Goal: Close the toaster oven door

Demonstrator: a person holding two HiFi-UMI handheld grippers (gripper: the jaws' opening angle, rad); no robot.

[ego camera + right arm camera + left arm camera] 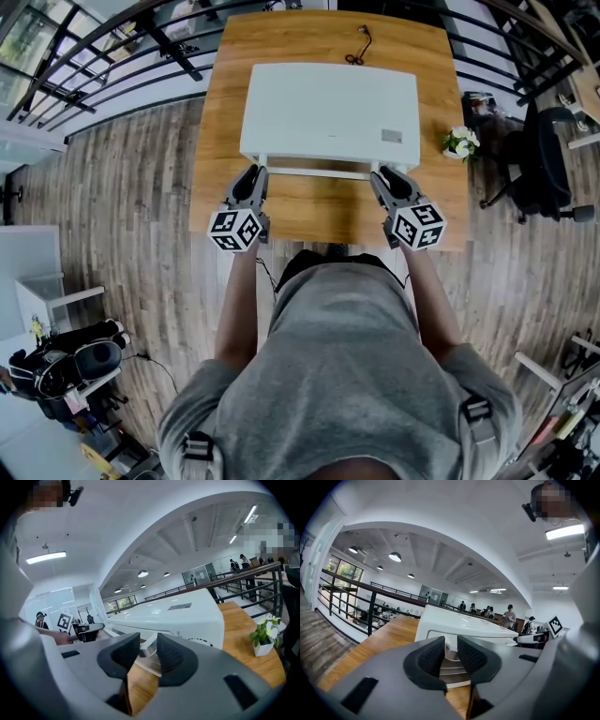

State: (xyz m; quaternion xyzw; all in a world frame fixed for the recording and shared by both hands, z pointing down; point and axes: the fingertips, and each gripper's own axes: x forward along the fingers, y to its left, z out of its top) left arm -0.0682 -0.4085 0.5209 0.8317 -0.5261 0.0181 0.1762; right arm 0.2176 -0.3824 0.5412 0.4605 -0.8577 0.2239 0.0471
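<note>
Left tongs [260, 172] and right tongs [378, 173] are clamping the handle [319, 172] ends in front of the oven [328, 103]. Both should be rising evenly, avoiding twisting.

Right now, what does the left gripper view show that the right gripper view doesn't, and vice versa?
Left gripper view only: the wood floor beside the wood table. Right gripper view only: the potted plant, the dial marks on the oven front, the grey label on its top. Both: the white toaster oven, the table, the black railing, and the jaws of the left gripper and right gripper apart, with the shiny handle end in the gap. Whether the pads press on it is unclear.
</note>
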